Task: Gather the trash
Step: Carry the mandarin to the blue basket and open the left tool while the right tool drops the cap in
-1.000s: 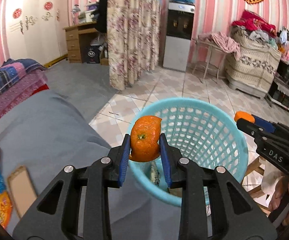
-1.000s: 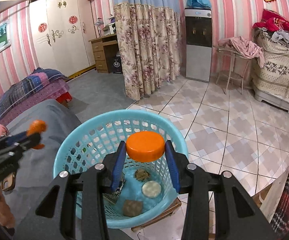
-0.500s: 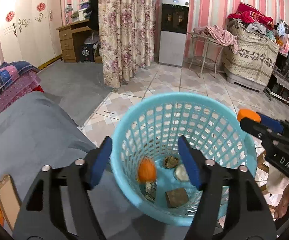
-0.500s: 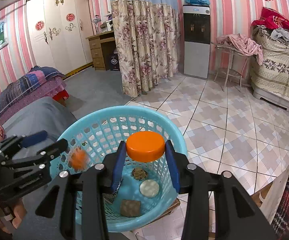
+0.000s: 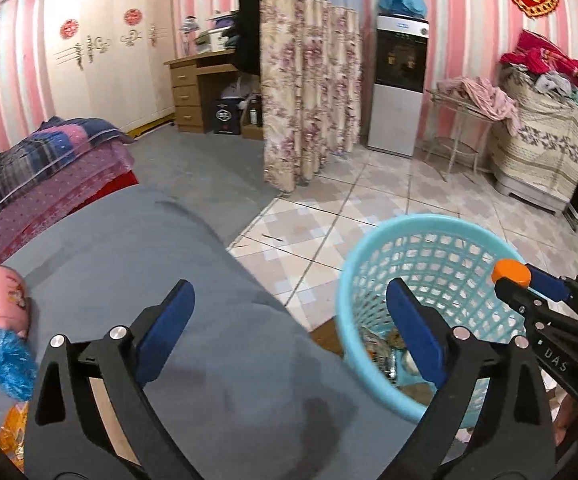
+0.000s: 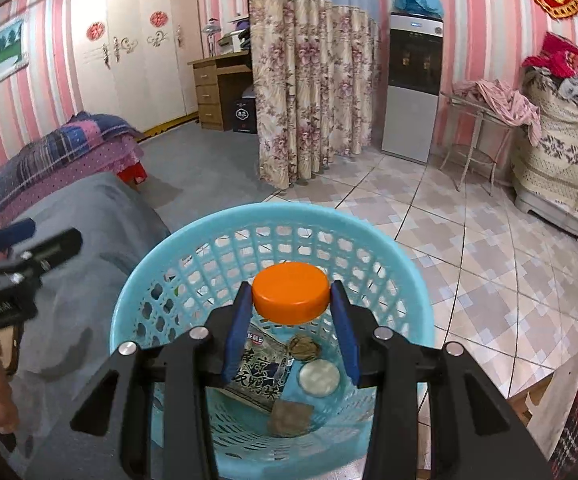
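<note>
While the left gripper (image 5: 289, 320), jaws just opened wide, is held empty, the orange lid (image 6: 291, 298) clamped in the right gripper (image 6: 291, 312) could bounce off the basket (image 6: 161, 256) rim if released off-centre.

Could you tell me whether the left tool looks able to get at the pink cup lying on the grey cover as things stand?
Probably yes. The left tool is open and empty, and the pink cup lies off to its left on the grey cover, with only bare cover in between. The blue wrapper touches the cup's near side.
</note>
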